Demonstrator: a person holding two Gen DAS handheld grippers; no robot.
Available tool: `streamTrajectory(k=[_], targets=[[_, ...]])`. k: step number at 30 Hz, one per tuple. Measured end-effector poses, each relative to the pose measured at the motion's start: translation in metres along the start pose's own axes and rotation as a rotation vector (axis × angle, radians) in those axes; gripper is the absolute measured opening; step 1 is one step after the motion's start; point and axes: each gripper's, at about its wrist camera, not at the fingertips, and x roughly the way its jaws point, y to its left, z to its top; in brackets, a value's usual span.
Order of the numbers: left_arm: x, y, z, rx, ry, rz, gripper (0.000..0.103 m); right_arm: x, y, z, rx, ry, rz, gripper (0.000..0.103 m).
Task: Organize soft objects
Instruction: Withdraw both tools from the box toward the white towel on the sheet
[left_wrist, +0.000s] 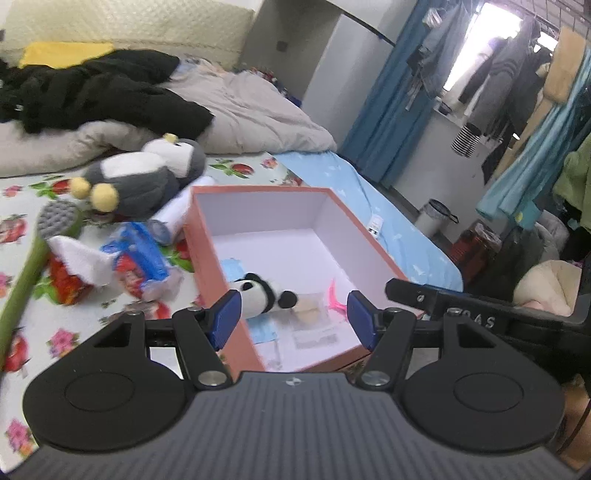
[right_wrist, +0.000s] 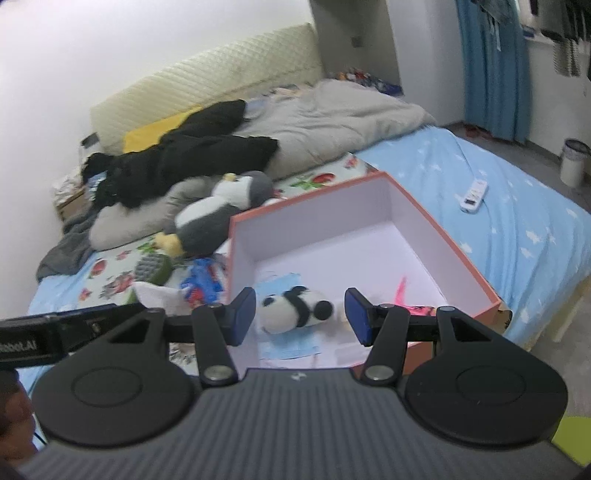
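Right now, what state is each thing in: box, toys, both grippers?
Box: open, no lid on.
Panda plush: lying on its side in the box.
Penguin plush: lying on the bed, outside the box.
Left gripper: open, holding nothing.
Right gripper: open, holding nothing.

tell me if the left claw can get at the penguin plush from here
Probably yes: the penguin plush lies uncovered on the bed, left of the box, and the left claw is open and empty, with nothing between.
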Motion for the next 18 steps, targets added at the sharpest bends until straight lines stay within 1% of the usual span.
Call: streamTrajectory(k=[7, 11, 14, 18], targets=[[-0.062, 0.01, -0.032, -0.039, -0.047, 0.064, 0.069, -0.027, 0.025, -0.014, -0.065, -0.021, 0.039, 0.056], [-0.09, 0.023, -0.048, -0.06, -0.072, 0.11, 0.069, -0.037, 0.038, -0.022, -0.071, -0.023, 0.069, 0.056], [-0.109, 0.033, -0.058, -0.074, -0.091, 0.144, 0.069, -0.039, 0.051, -0.032, -0.071, -0.013, 0.093, 0.056], [-0.131, 0.047, -0.071, -0.09, -0.12, 0.182, 0.069, -0.036, 0.077, -0.048, -0.108, 0.034, 0.124, 0.056]])
